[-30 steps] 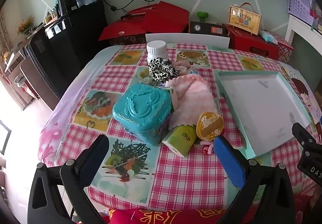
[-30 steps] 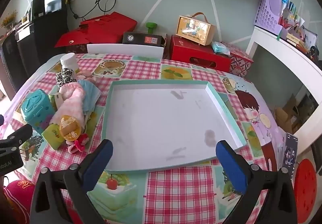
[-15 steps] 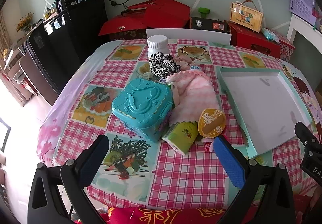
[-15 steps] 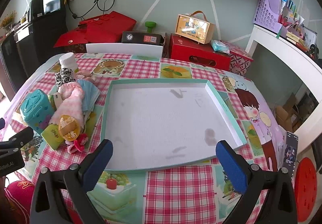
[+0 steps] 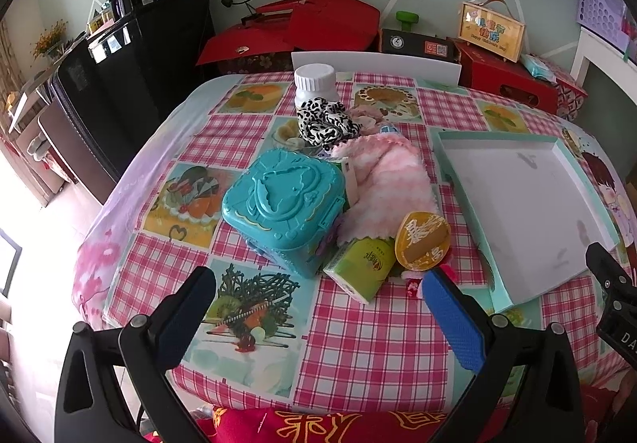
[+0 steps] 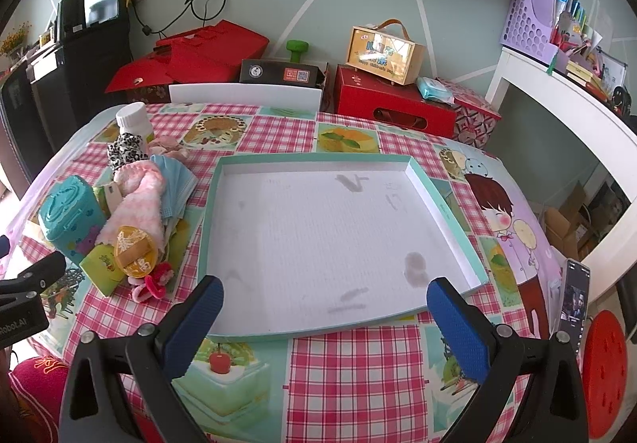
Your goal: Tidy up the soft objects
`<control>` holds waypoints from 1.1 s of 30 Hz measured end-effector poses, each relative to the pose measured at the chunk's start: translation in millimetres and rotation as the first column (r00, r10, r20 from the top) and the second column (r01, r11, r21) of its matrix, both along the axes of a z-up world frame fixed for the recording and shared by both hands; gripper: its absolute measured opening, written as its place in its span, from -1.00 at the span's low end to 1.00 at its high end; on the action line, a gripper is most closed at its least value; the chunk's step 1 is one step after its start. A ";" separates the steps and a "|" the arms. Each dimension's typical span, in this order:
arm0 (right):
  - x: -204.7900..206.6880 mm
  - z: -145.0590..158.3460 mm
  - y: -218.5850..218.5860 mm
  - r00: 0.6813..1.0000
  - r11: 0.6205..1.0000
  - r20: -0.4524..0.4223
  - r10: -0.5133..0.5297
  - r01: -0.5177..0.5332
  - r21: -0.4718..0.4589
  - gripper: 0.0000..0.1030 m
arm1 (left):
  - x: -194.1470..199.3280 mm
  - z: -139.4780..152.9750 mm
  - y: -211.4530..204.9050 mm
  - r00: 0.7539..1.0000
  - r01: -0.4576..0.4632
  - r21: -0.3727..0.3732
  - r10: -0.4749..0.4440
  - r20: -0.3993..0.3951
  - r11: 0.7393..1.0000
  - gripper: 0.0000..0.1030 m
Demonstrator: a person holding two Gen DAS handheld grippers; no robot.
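Nothing sorted yet. Tray bare, right ahead of right gripper, fingers spread. Left gripper fingers spread too, holding nothing. Pink fluffy cloth (spotted scrunchie behind it) in pile beyond left fingers.

— What is sitting on the checked tablecloth right now?

— One teal plastic case, one white-capped bottle, one green drink carton and one round orange packet are lying in the heap.

— And the soft things?

— One pink fluffy cloth, one leopard-print scrunchie, one pink hair tie, and a small stack of blue face masks, too bunched to count.

— Trays?

— One shallow teal-rimmed tray is sitting beside them.
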State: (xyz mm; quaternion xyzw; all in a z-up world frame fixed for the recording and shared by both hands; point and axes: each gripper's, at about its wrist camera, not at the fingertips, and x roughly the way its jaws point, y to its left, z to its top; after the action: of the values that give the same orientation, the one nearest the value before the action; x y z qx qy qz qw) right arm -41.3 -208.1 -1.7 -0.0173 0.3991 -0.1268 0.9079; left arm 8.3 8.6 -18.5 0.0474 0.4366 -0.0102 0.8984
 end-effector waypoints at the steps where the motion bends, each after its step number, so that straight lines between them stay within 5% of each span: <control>1: 0.3 0.3 0.1 1.000 1.000 -0.001 0.000 0.000 0.000 1.00 | 0.2 -0.3 0.4 1.000 -0.001 -0.001 0.001 -0.002 1.000 1.00; 33: -0.1 -0.7 0.0 1.000 1.000 -0.002 0.000 0.000 0.000 1.00 | 2.0 -2.3 1.6 1.000 -0.007 -0.004 0.007 -0.012 1.000 1.00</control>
State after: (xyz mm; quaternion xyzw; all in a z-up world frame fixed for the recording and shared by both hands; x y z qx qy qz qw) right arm -41.4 -208.2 -2.4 -0.0173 0.4002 -0.1266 0.9075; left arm 10.3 10.1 -20.8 0.0443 0.4420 -0.0083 0.8959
